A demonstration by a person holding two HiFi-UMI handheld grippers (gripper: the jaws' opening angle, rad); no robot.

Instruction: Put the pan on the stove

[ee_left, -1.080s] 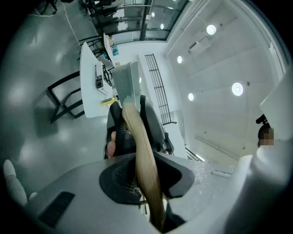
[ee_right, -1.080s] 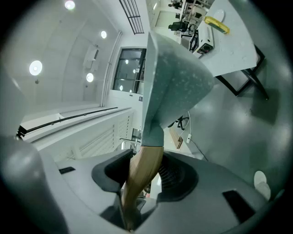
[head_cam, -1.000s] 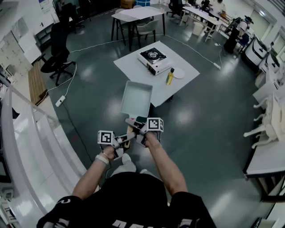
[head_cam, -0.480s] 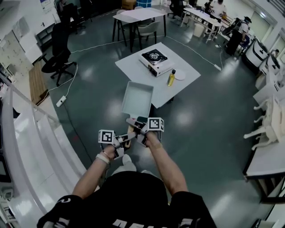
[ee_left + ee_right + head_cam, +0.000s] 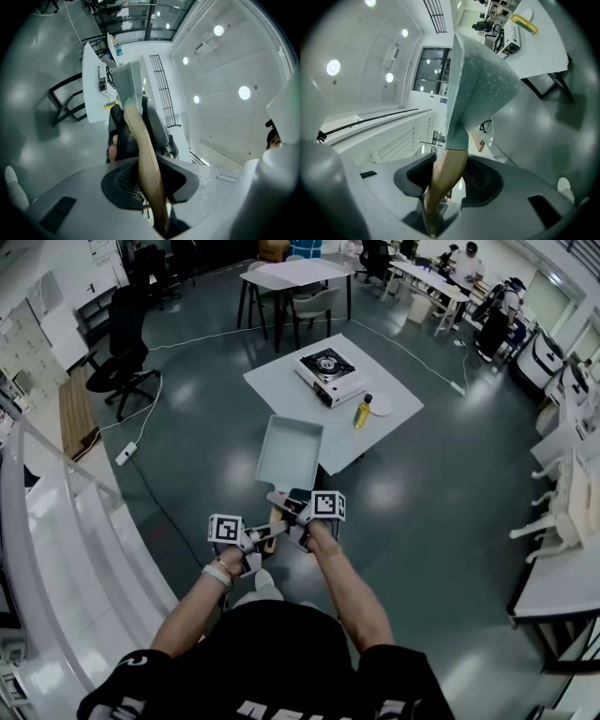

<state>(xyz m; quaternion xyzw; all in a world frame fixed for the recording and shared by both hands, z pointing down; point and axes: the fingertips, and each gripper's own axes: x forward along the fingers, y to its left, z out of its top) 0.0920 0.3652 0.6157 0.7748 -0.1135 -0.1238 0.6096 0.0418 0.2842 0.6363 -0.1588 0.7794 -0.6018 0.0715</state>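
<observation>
A grey rectangular pan (image 5: 289, 452) with a wooden handle (image 5: 274, 518) hangs in the air over the floor, short of the white table (image 5: 281, 381). Both grippers are shut on the handle. My left gripper (image 5: 253, 537) clamps its near end, my right gripper (image 5: 298, 516) holds it closer to the pan. In the left gripper view the handle (image 5: 145, 159) runs between the pads of the left gripper (image 5: 150, 179) up to the pan (image 5: 124, 82). In the right gripper view the right gripper (image 5: 449, 183) grips the handle (image 5: 447, 173) below the pan (image 5: 480, 89). A portable stove (image 5: 326, 365) stands on the table.
A yellow bottle (image 5: 360, 410) and a white plate (image 5: 379, 405) stand on the table to the right of the stove. A black office chair (image 5: 122, 352) and a floor cable (image 5: 141, 465) are at the left. A white railing (image 5: 84, 549) runs along my left side. More tables stand behind.
The grip of both grippers on the handle is unchanged. The pan and grippers have shifted only slightly in the view, with the table a touch nearer.
</observation>
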